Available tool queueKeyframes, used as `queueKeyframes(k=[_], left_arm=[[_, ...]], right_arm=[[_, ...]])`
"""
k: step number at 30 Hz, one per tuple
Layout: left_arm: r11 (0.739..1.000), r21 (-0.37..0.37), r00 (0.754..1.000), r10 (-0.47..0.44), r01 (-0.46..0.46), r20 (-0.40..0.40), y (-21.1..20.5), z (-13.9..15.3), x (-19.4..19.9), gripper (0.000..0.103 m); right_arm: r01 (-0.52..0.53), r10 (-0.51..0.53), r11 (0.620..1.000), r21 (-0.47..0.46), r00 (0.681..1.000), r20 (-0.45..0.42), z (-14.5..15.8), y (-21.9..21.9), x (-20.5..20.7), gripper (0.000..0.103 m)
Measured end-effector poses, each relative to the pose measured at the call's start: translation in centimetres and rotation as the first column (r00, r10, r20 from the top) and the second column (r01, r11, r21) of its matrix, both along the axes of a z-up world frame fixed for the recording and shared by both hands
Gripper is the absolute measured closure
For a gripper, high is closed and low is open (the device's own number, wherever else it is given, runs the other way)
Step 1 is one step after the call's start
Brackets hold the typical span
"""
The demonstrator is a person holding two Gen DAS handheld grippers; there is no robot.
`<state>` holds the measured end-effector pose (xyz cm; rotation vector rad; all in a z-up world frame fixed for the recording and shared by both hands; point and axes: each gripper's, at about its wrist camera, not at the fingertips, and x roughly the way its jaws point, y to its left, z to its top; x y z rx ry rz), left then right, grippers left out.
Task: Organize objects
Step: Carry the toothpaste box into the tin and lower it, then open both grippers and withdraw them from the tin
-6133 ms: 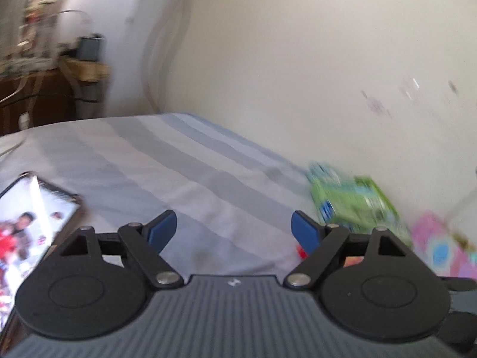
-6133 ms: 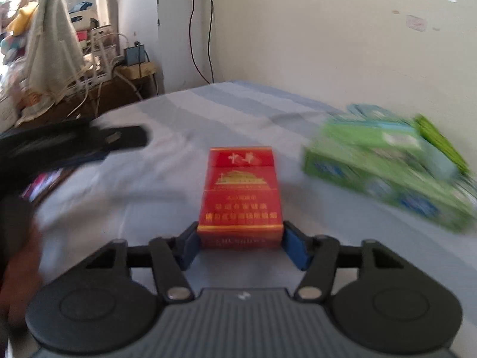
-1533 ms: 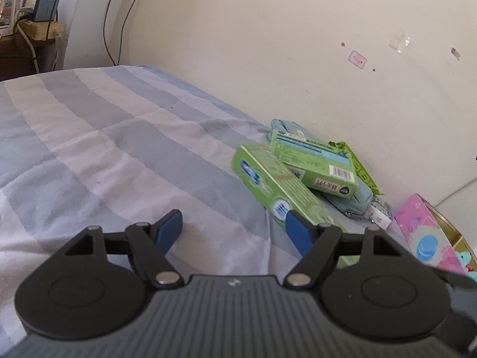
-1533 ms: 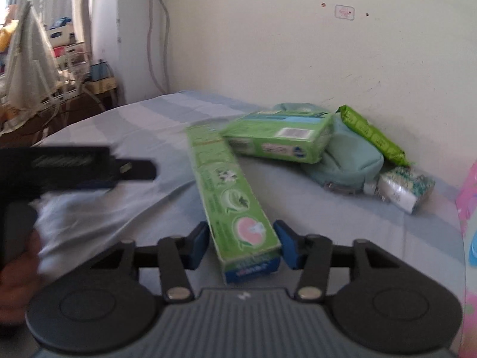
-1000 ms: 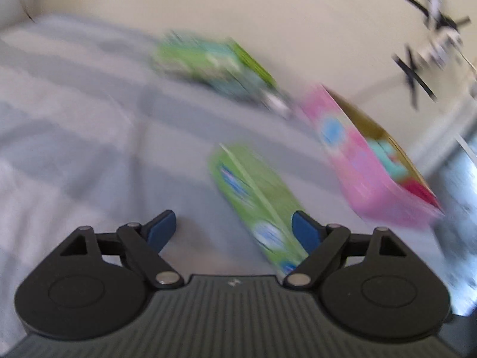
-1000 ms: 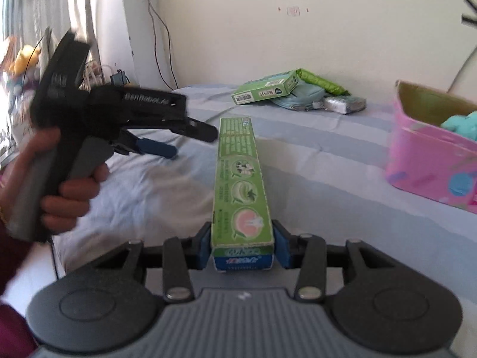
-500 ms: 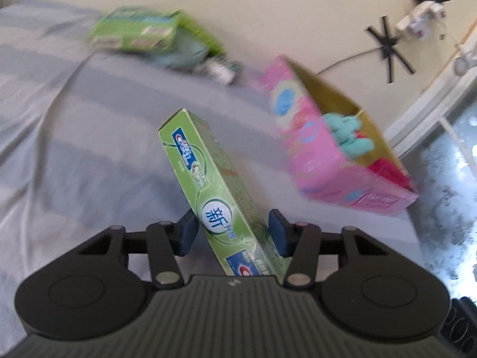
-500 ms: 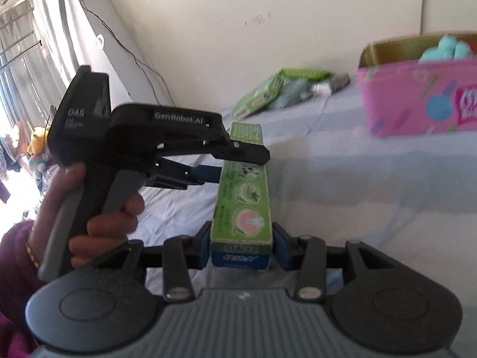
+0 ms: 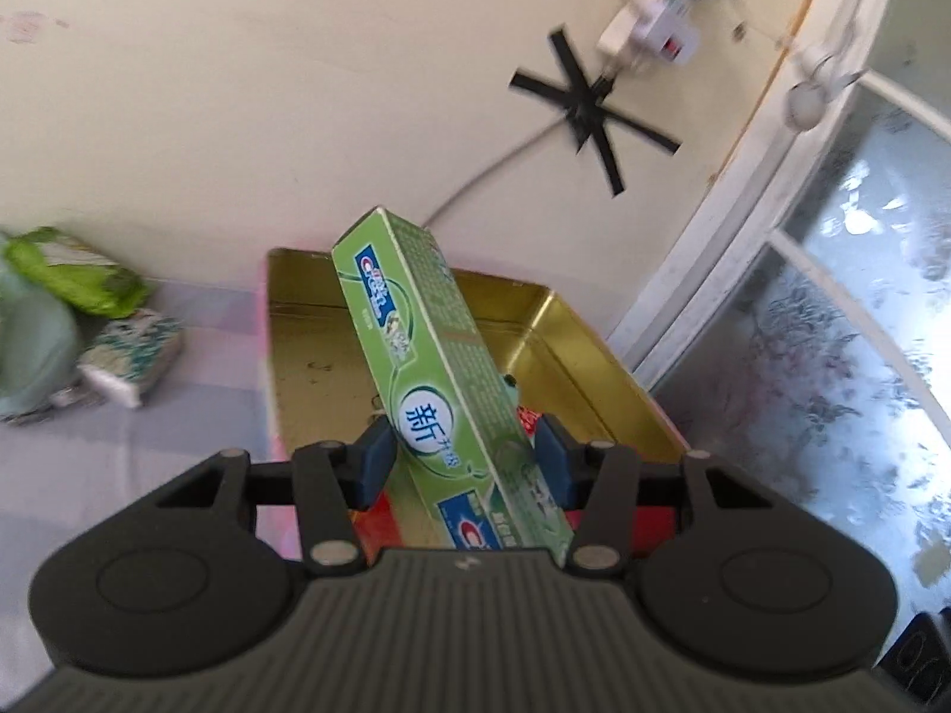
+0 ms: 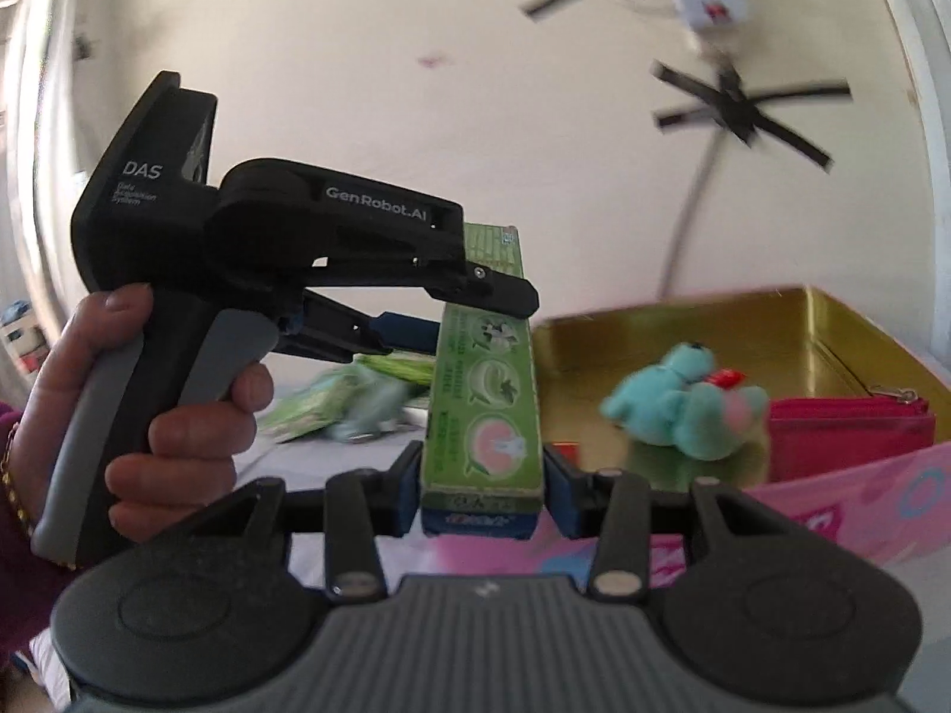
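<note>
A long green toothpaste box point(image 9: 428, 392) is held by both grippers. My left gripper point(image 9: 460, 460) is shut on it around its middle, and it tilts up over the open pink tin point(image 9: 297, 356) with a gold inside. My right gripper point(image 10: 481, 490) is shut on the near end of the same box point(image 10: 484, 392), just in front of the tin point(image 10: 862, 505). The left gripper point(image 10: 481, 297) shows in the right wrist view, clamped on the box's far part. A teal plush toy point(image 10: 683, 398) and a pink pouch point(image 10: 850, 439) lie inside the tin.
Green packets point(image 9: 77, 273), a pale teal pouch point(image 9: 30, 344) and a small white pack point(image 9: 131, 356) lie on the striped bed by the wall. A red box point(image 9: 392, 517) sits in the tin under the left gripper. A window point(image 9: 862, 327) is at the right.
Both grippers have carried the toothpaste box toward the pink tin, so it now hangs over the tin's opening. The left gripper, open a second ago, closed on the box.
</note>
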<state>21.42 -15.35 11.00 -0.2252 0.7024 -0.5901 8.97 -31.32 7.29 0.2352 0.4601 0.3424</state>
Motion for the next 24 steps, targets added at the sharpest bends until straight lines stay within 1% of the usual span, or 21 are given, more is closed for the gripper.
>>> queueKeyframes(k=[2, 4, 5, 8, 9, 10, 11, 12, 13, 14, 15, 16, 17, 21, 24], left_arm=[[1.0, 0.018, 0.999, 0.004, -0.003, -0.041, -1.2, -1.0, 2.2, 0.05], [1.0, 0.014, 0.996, 0.012, -0.011, -0.085, -1.7, -2.2, 4.0, 0.05], [1.0, 0.012, 0.994, 0.017, -0.016, -0.108, -2.0, -2.7, 5.0, 0.05], [0.999, 0.02, 0.989, 0.027, -0.025, -0.142, -2.8, -3.8, 7.0, 0.05], [0.999, 0.036, 0.988, 0.035, -0.03, -0.15, -3.2, -4.2, 7.5, 0.051], [0.998, 0.061, 0.988, 0.038, -0.03, -0.148, -3.6, -4.5, 7.8, 0.051], [0.996, 0.082, 0.989, 0.037, -0.026, -0.141, -4.2, -4.9, 8.0, 0.051], [0.995, 0.099, 0.989, 0.033, -0.019, -0.147, -4.5, -5.0, 8.0, 0.051], [0.994, 0.112, 0.988, 0.027, -0.01, -0.153, -4.8, -5.0, 8.1, 0.05], [0.994, 0.11, 0.99, 0.02, -0.005, -0.138, -4.8, -4.8, 7.9, 0.047], [0.994, 0.112, 0.994, 0.017, -0.005, -0.112, -4.8, -4.4, 7.7, 0.041], [0.992, 0.124, 0.996, 0.022, -0.011, -0.085, -4.9, -4.1, 7.4, 0.039], [0.991, 0.133, 0.998, 0.024, -0.016, -0.059, -5.0, -3.8, 7.0, 0.037], [0.993, 0.119, 1.0, 0.021, -0.021, 0.001, -4.3, -2.6, 4.7, 0.037], [0.993, 0.111, 0.997, 0.039, -0.047, 0.068, -3.0, -1.4, 2.1, 0.037]], right_arm=[[0.003, -0.002, 1.0, 0.03, 0.999, -0.041, -0.3, -0.8, 2.2, 0.062], [0.014, -0.01, 0.999, 0.043, 0.996, -0.091, -0.8, -1.7, 4.1, 0.062], [0.02, -0.015, 0.999, 0.046, 0.994, -0.106, -1.1, -2.0, 4.5, 0.062], [0.044, -0.04, 0.999, 0.03, 0.989, -0.139, -2.2, -2.2, 6.7, 0.061], [0.056, -0.052, 0.998, 0.021, 0.989, -0.137, -2.4, -2.0, 6.5, 0.06], [0.069, -0.068, 0.998, 0.003, 0.99, -0.127, -2.8, -1.9, 7.1, 0.057], [0.089, -0.091, 0.996, -0.019, 0.99, -0.11, -3.0, -1.7, 7.3, 0.054], [0.108, -0.112, 0.993, -0.039, 0.99, -0.09, -3.2, -1.5, 7.3, 0.054], [0.128, -0.132, 0.99, -0.055, 0.989, -0.065, -3.4, -1.5, 7.3, 0.051], [0.152, -0.155, 0.986, -0.065, 0.987, -0.036, -3.5, -1.6, 7.1, 0.043], [0.173, -0.174, 0.983, -0.061, 0.985, -0.008, -3.6, -1.8, 6.8, 0.039], [0.184, -0.183, 0.982, -0.051, 0.983, 0.012, -3.6, -2.1, 6.5, 0.037], [0.192, -0.191, 0.981, -0.036, 0.981, 0.029, -3.6, -2.4, 6.1, 0.037], [0.221, -0.22, 0.975, 0.001, 0.972, 0.089, -3.1, -2.9, 4.6, 0.037], [0.237, -0.234, 0.971, -0.01, 0.963, 0.134, -2.4, -2.5, 3.3, 0.037]])
